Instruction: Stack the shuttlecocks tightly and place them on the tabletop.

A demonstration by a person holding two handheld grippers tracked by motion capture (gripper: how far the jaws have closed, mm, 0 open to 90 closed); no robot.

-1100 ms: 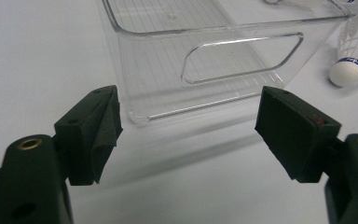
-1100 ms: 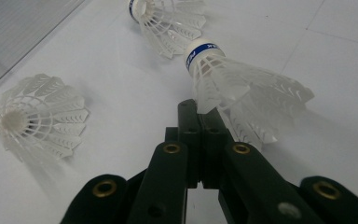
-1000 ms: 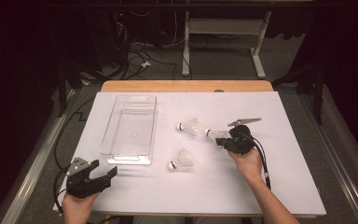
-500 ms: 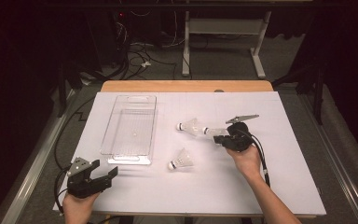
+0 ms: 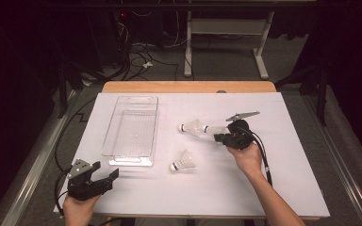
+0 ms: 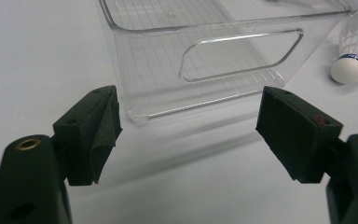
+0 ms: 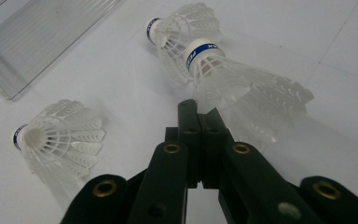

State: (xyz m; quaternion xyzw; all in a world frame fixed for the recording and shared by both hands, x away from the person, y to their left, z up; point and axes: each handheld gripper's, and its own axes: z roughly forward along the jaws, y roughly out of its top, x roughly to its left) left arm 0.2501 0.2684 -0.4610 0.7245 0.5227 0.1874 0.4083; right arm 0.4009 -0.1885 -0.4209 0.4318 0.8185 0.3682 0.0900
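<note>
right gripper (image 5: 220, 137): centre-right of the table (image 5: 287, 188). Jaws together, pinched on the skirt edge of a shuttlecock; in the right gripper view (image 7: 200, 114) the pads meet on the feather rim.
held shuttlecock (image 5: 215, 130): long axis roughly left-right across the table, cork end to the left, skirt to the right at the jaws. In the right gripper view (image 7: 242, 88) the cork with its blue band points away from the camera. Can't tell if it's resting on the sheet or lifted.
second shuttlecock (image 5: 192, 127): just left of the held one, same left-right axis, cork left. The held one's cork sits at or in its open skirt; touching vs nested not clear (image 7: 179, 32).
third shuttlecock (image 5: 182, 162): lies alone, nearer than the other two, apart from them. Axis diagonal, cork at the near-left, skirt at the far-right. Seen low-left in the right gripper view (image 7: 58, 137).
clear bin (image 5: 133, 129): left of centre, long axis near-far, open side up, handle cutout in the near end wall (image 6: 223, 60). Nothing inside it.
left gripper (image 5: 104, 181): near-left corner of the table, just near-left of the bin. Jaws wide apart, holding nothing; pads (image 6: 98, 133) face the bin's near wall.
table cover: plain white sheet, wooden edge at the far side.
</note>
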